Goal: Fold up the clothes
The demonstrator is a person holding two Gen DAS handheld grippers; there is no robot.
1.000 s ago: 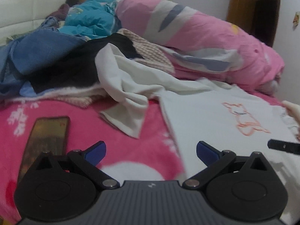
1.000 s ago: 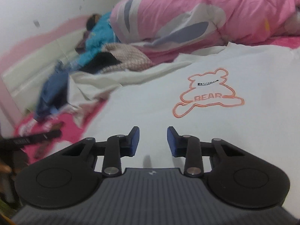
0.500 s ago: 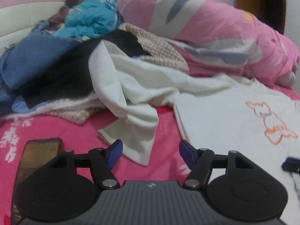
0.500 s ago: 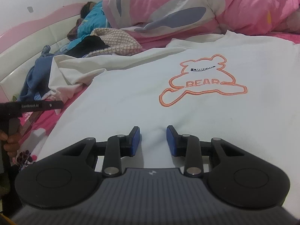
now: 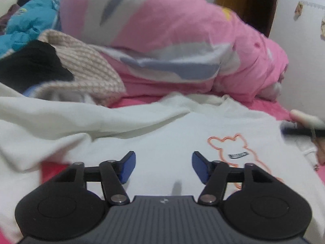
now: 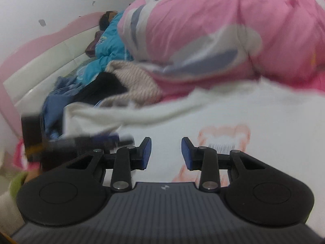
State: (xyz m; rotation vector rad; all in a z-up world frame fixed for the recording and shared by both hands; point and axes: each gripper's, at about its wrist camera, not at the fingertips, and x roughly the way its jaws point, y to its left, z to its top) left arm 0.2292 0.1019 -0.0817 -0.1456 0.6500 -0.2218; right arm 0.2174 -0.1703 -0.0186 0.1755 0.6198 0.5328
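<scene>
A white T-shirt with an orange bear outline lies flat on the pink bed. My left gripper hovers low over its left part, open, nothing between the blue pads. In the right wrist view the same T-shirt fills the foreground, its bear print blurred. My right gripper is open a little over the shirt and holds nothing. The other gripper's black tip shows at the right edge of the left wrist view.
A cream garment lies crumpled left of the shirt. Behind it is a pile of clothes: black, beige knit, blue. A rolled pink quilt runs along the back. A person lies under a blue blanket by the headboard.
Both grippers have swung forward and low over the white T-shirt. The left gripper moved right, off the pink sheet and phone, and narrowed its opening. The right gripper's opening widened slightly.
</scene>
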